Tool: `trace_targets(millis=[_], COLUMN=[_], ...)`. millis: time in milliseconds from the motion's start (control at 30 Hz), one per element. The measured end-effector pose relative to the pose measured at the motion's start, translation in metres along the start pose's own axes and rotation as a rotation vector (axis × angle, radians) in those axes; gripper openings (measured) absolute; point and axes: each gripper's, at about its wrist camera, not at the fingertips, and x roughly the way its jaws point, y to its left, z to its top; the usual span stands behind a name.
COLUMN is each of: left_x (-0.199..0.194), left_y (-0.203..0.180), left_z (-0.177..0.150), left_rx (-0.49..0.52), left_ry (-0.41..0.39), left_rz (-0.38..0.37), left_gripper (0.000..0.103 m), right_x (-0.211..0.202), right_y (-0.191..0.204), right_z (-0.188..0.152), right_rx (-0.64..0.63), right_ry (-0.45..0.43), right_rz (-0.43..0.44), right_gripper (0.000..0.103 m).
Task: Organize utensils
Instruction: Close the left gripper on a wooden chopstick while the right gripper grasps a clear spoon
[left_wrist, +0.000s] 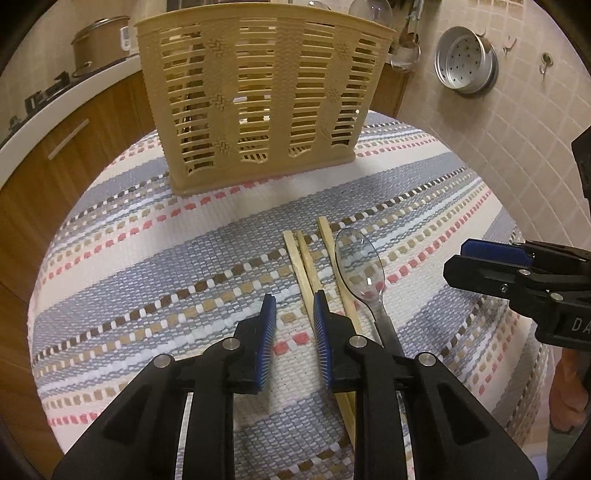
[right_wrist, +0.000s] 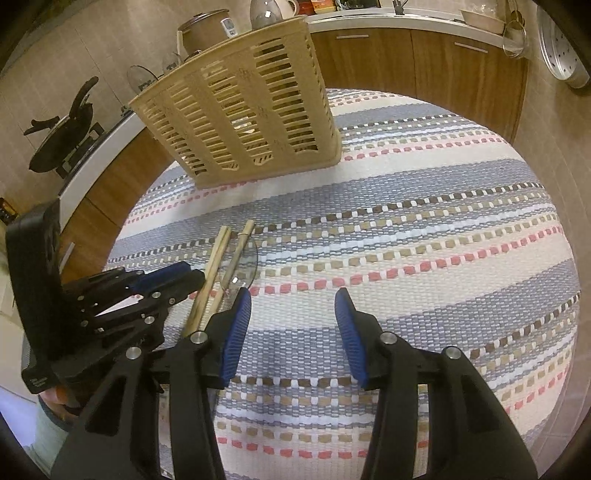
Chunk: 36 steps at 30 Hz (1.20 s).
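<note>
Your left gripper (left_wrist: 294, 308) hangs narrowly parted over bare cloth, chopsticks (left_wrist: 308, 269) and clear spoon (left_wrist: 360, 267) just beside its right pad. Your right gripper (right_wrist: 293, 304) gapes wide, empty. Basket (left_wrist: 255, 96) stands beyond on the striped tablecloth (left_wrist: 147, 266).

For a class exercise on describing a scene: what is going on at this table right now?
A person holds a claw in each hand over a striped cloth. The left claw hangs open beside the wooden chopsticks and clear spoon; nothing is gripped. The right claw is open over bare cloth. The slatted holder stands beyond.
</note>
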Motion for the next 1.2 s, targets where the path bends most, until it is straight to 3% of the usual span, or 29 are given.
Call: trace_targets(millis=[267, 333, 367, 500, 667, 833, 1000, 1067, 1200], left_x=[0.005, 0.006, 0.006, 0.0, -0.02, -0.03, -0.029, -0.021, -0.009], left_y=[-0.017, -0.017, -0.017, -0.01, 0.034, 0.067, 0.073, 0.067, 0.061], left_z=[0.005, 0.005, 0.005, 0.001, -0.007, -0.015, -0.01, -0.003, 0.012], left_rx=[0.074, 0.07, 0.067, 0.041, -0.12, -0.234, -0.226, -0.202, -0.147], left_ry=[0.016, 0.029, 0.027, -0.003, -0.058, -0.054, -0.024, -0.004, 0.054], left_rz=[0.089, 0.088, 0.075, 0.137, 0.072, -0.028, -0.191, -0.223, -0.253], left_gripper=[0.021, 0.008, 0.006, 0.0, 0.0, 0.0, 0.0, 0.003, 0.005], right_x=[-0.002, 0.0, 0.001, 0.009, 0.028, 0.054, 0.07, 0.073, 0.066], right_y=[-0.005, -0.005, -0.004, 0.009, 0.04, 0.057, 0.07, 0.077, 0.073], right_z=[0.001, 0.003, 0.004, 0.014, 0.028, 0.039, 0.045, 0.043, 0.039], right_rx=[0.012, 0.011, 0.008, -0.025, -0.094, -0.084, -0.104, -0.137, -0.144], right_ry=[0.0, 0.009, 0.015, 0.057, 0.114, 0.191, 0.234, 0.244, 0.233], right_rz=[-0.006, -0.016, -0.021, -0.032, -0.035, -0.042, -0.098, -0.134, -0.149], right_gripper=[0.044, 0.044, 0.044, 0.044, 0.044, 0.044, 0.044, 0.031, 0.031])
